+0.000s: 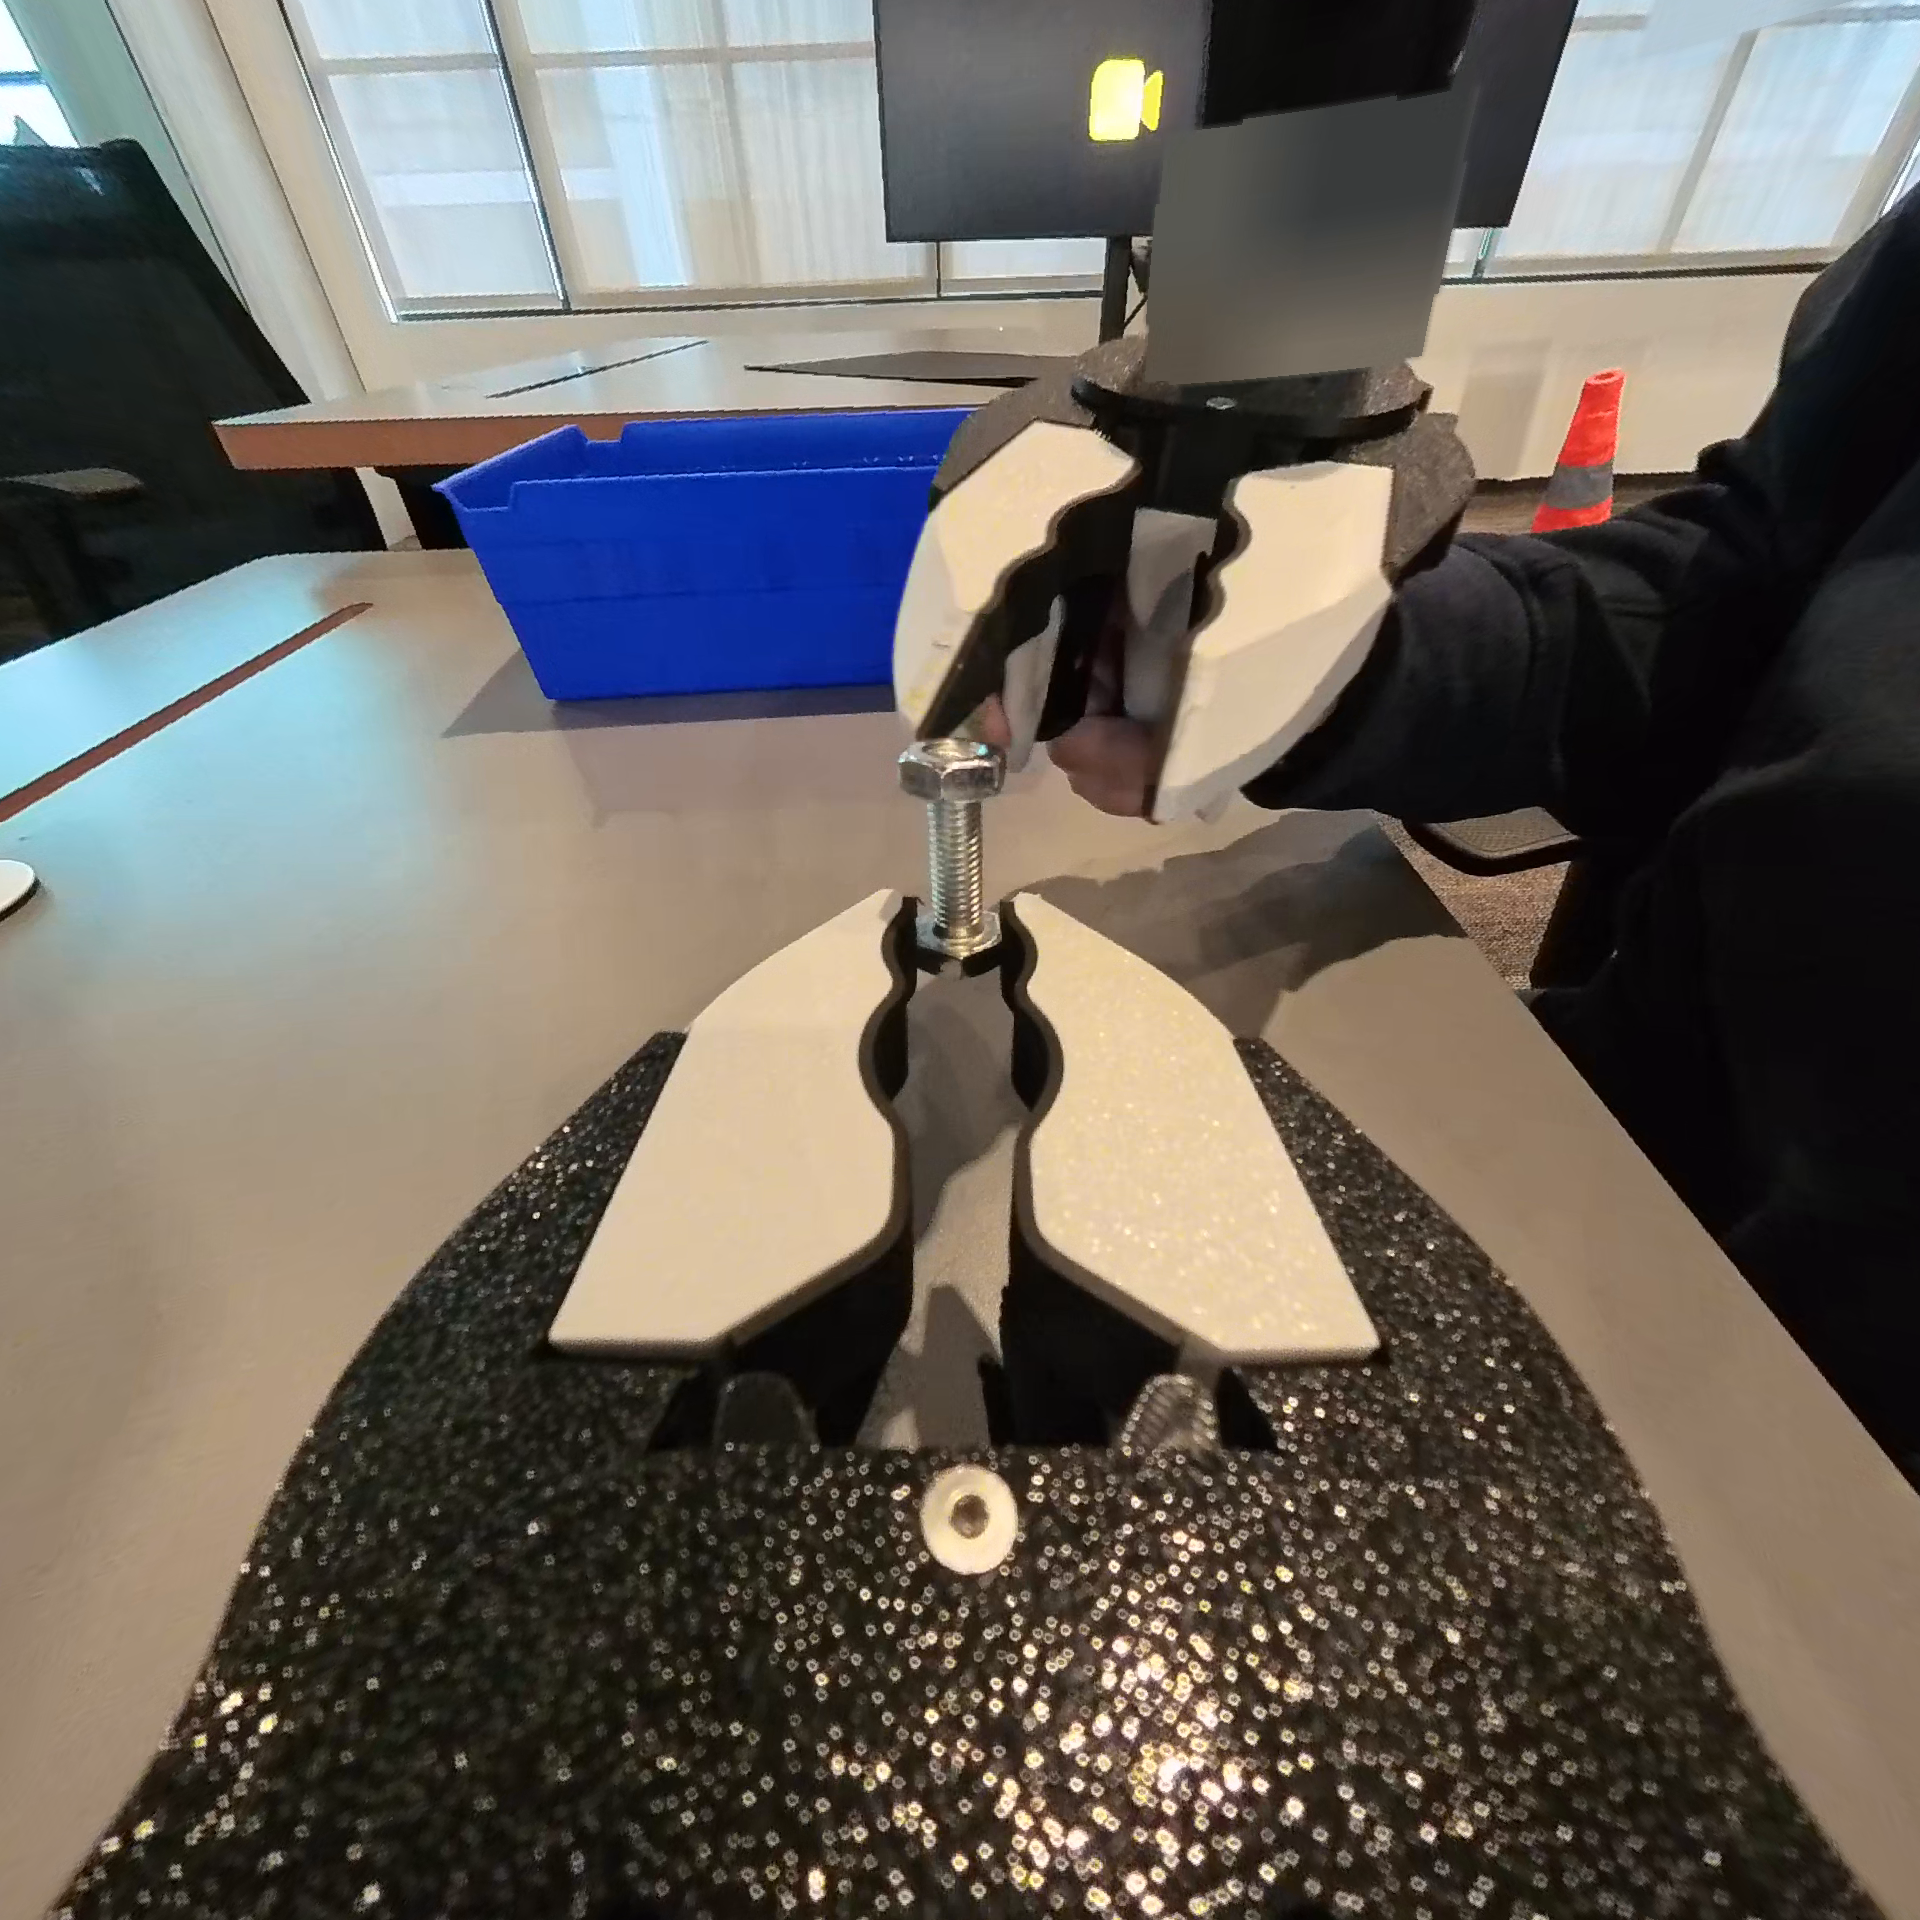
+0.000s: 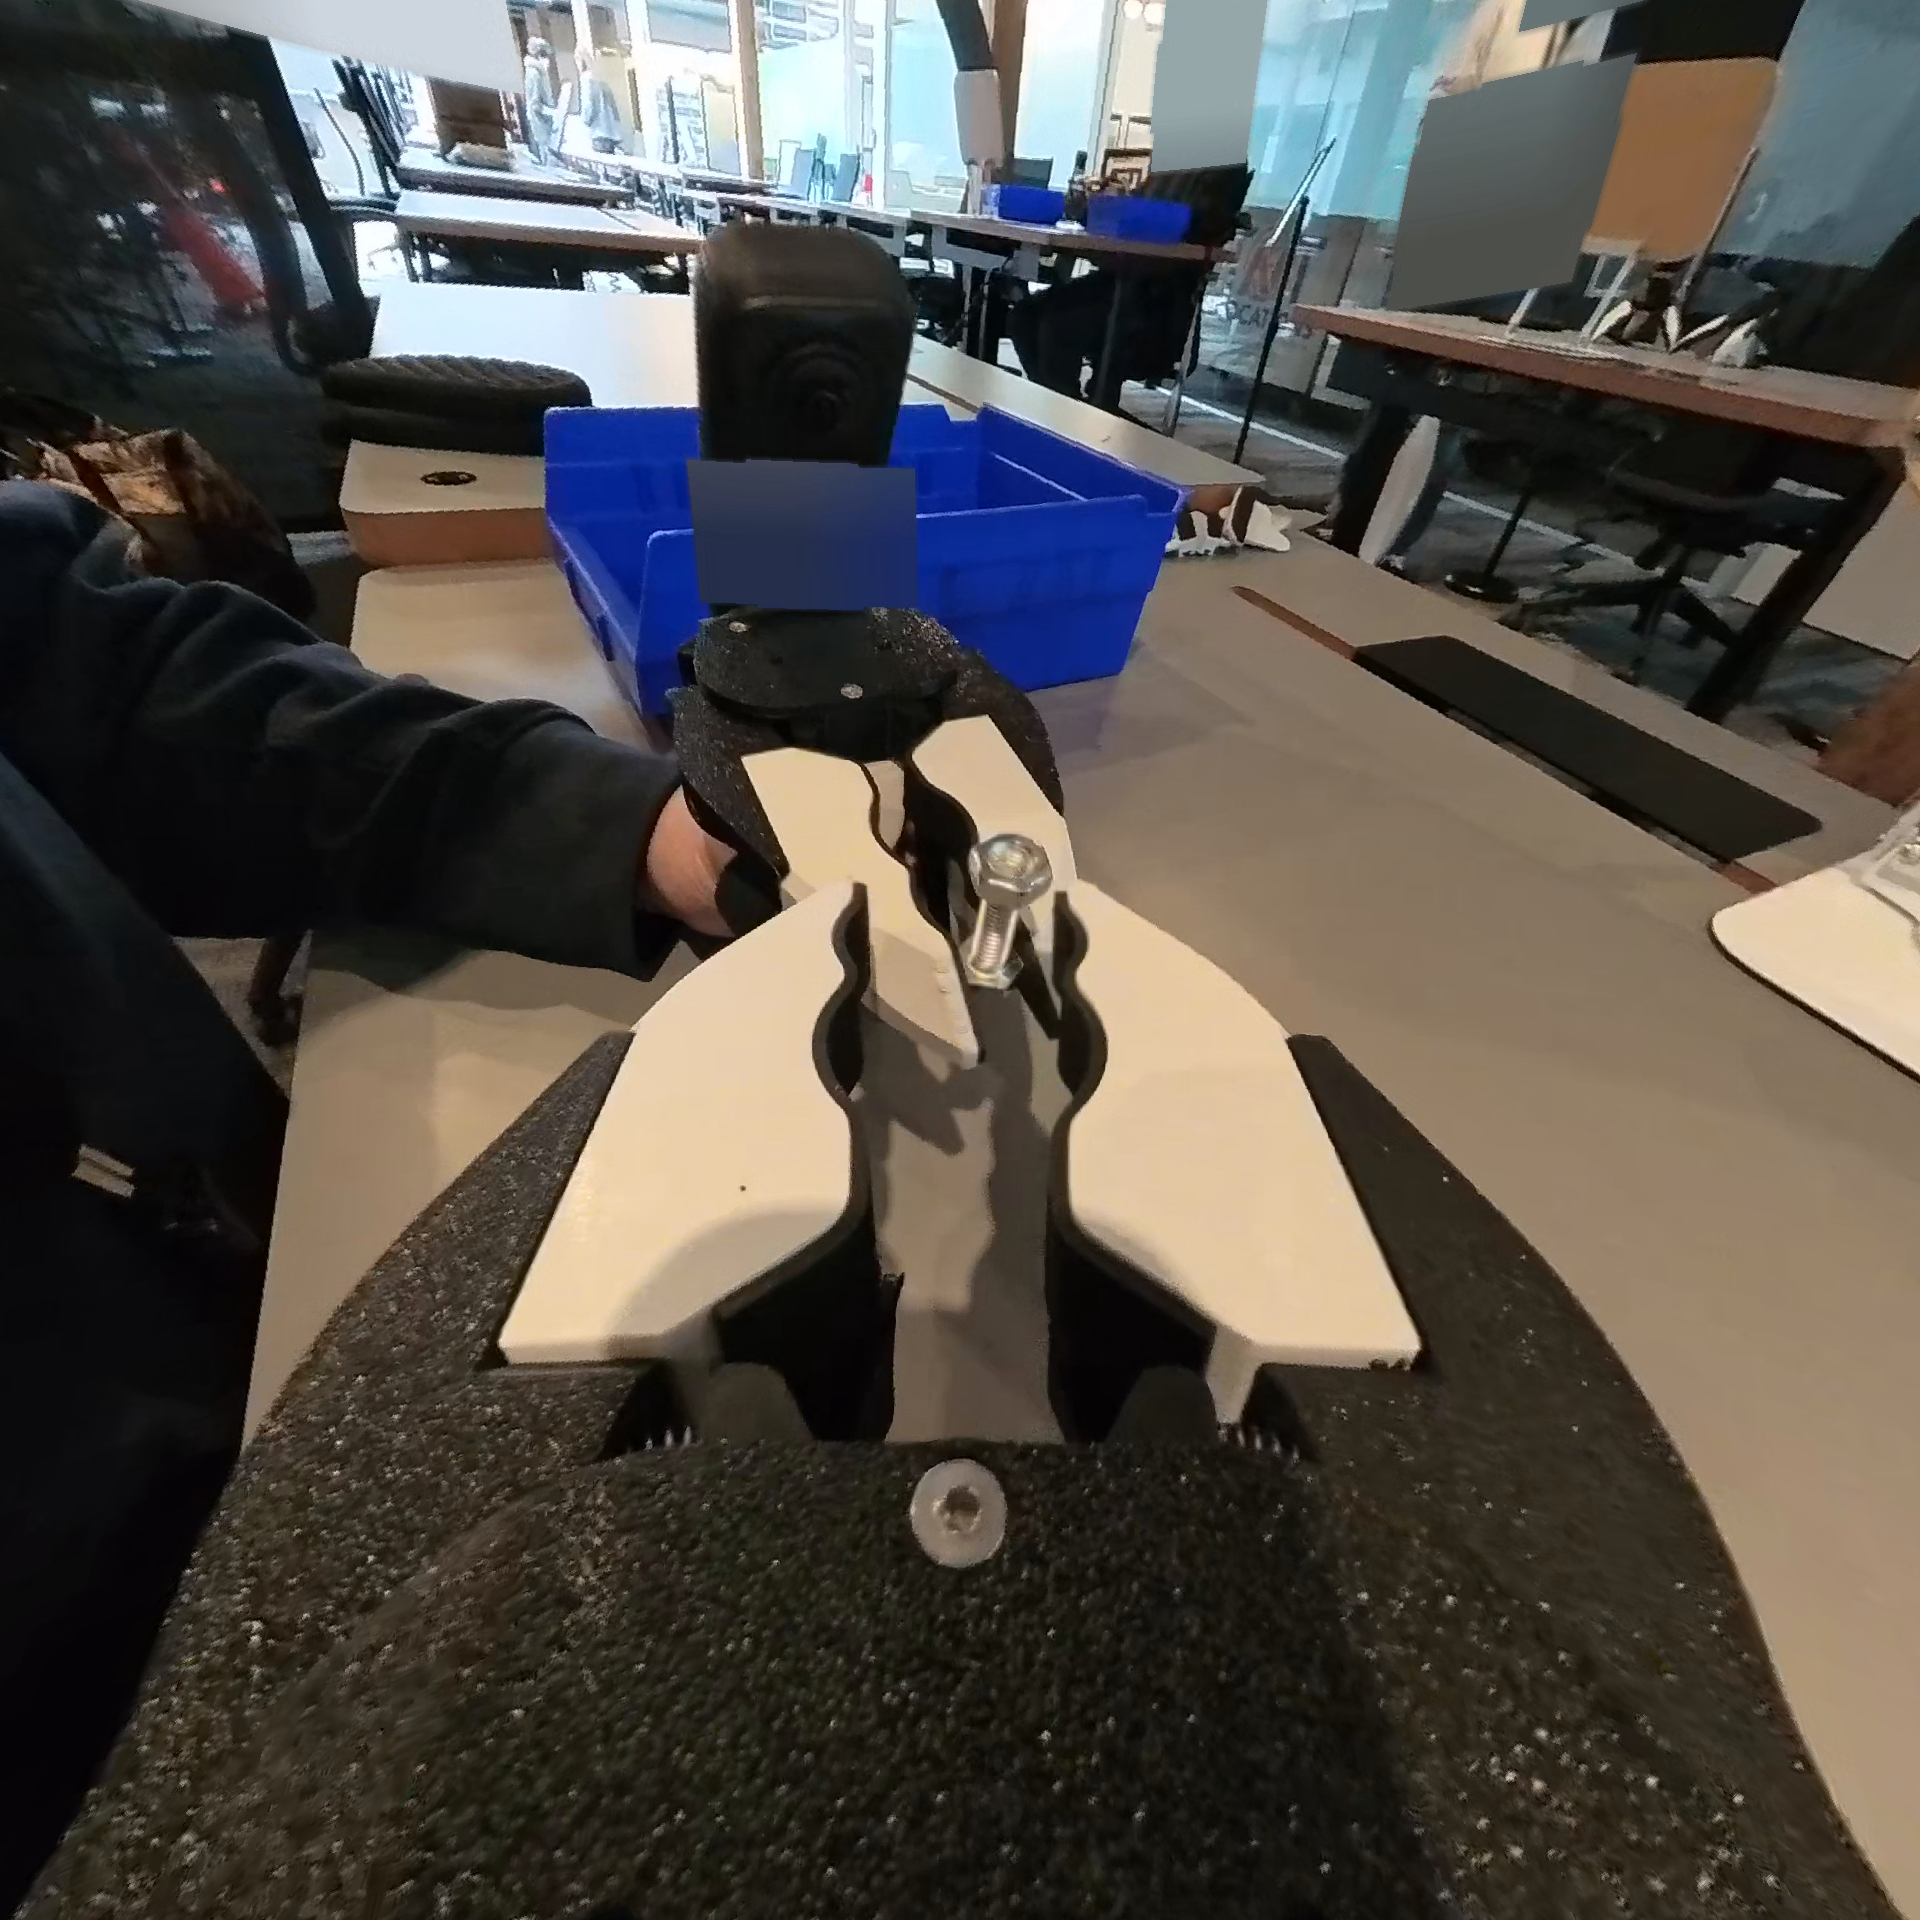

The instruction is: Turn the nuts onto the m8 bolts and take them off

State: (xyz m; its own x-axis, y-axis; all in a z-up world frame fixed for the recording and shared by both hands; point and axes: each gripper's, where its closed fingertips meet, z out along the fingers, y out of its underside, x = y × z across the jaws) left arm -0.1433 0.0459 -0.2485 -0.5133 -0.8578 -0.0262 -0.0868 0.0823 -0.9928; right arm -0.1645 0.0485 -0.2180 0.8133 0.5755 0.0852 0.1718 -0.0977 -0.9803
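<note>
L gripper (image 1: 954, 940) clamped on bolt (image 1: 951, 873) head, shank upright at 12 o'clock. R gripper (image 1: 1075, 743) spread wide, hovering by nut (image 1: 951, 769) atop threads. No legible markings. Blue bin (image 1: 686, 582) behind.

Bright daylight from the windows (image 1: 644, 156) beyond the left tool (image 1: 954, 940) throws soft shadows across the worktop (image 1: 260, 935), its body glints, and wide-angle edges bend.

The bolt (image 1: 951, 894) and its nut (image 1: 951, 771) are shiny silver. Each claw, left (image 1: 956, 930) and right (image 2: 961, 920), has white fingers (image 1: 769, 1122) on a black glittery body. The bin (image 1: 686, 582) is bright blue, the desk (image 1: 260, 935) plain grey, the cone (image 1: 1584, 457) orange with grey bands.
</note>
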